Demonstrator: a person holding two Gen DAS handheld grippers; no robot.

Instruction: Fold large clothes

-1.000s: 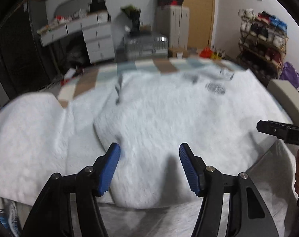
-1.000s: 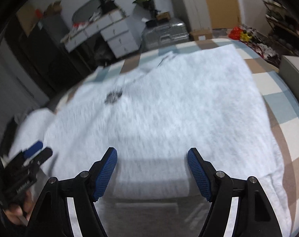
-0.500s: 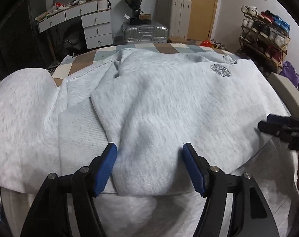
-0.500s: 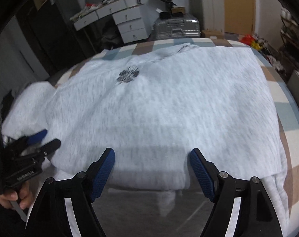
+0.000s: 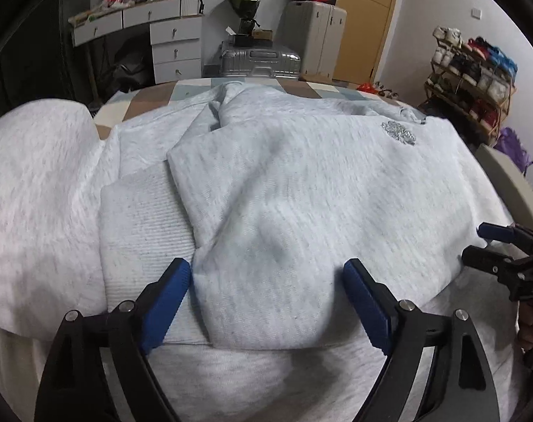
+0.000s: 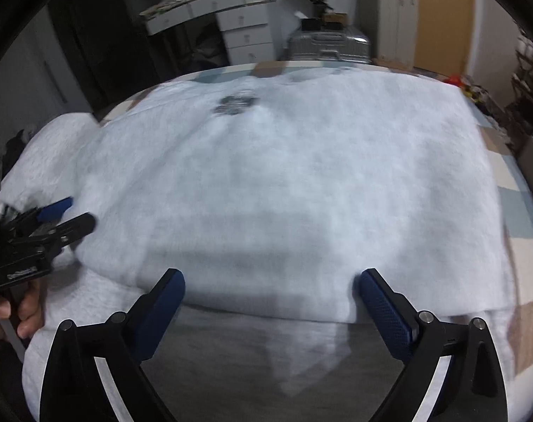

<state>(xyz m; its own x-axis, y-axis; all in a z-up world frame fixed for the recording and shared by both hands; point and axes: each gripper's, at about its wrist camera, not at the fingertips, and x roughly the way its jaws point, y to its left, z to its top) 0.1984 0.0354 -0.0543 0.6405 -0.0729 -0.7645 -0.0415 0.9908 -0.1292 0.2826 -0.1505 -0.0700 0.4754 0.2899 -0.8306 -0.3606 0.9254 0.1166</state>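
Observation:
A light grey sweatshirt lies spread on the bed, its folded lower edge facing me and a dark emblem near its far right. A sleeve with a ribbed cuff is folded in at the left. My left gripper hangs over that edge with its jaws opening; cloth lies between the blue pads, unpressed. In the right wrist view the sweatshirt is blurred. My right gripper is also opening over the near fold, gripping nothing. Each gripper shows in the other's view: right gripper, left gripper.
A checked bed cover shows past the garment on the right and far side. A pale grey soft mound sits at the left. A beige curved edge, a silver suitcase, white drawers and a shoe rack stand around the bed.
Both pairs of jaws have spread wider apart. The sweatshirt's near fold now lies loose on the bed between the pads. The right gripper has sunk slightly.

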